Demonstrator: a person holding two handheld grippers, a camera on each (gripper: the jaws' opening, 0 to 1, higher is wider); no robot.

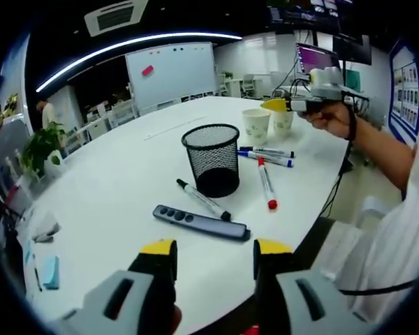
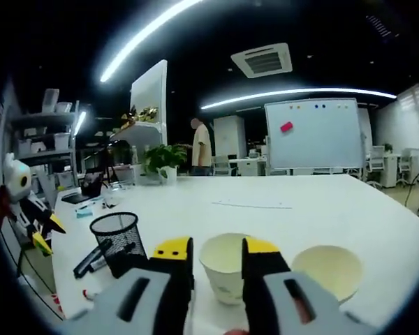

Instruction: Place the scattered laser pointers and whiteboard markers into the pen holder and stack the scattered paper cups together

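in the left gripper view, the left gripper (image 1: 214,259) rises from the bottom with its yellow-tipped jaws standing wide apart and holding nothing, just short of the near edge of the large white desk (image 1: 119,188). a slim dark grey laser pointer with a row of buttons (image 1: 200,222) lies near that edge, just past the jaws. touching its right end lies a whiteboard marker with a black cap (image 1: 203,199). beyond them, toward the middle of the desk, a black wire-mesh pen holder (image 1: 211,160) stands upright. to its right lie a red-capped whiteboard marker (image 1: 267,183) and two blue-capped markers (image 1: 267,154), side by side. farther back, near the right edge, two pale paper cups (image 1: 267,124) stand upright close together, and the right gripper (image 1: 314,94), held in a person's hand, hovers just beside them.

in the right gripper view, its jaws are open narrowly around the nearer cup, with the cup's rim between the yellow tips.
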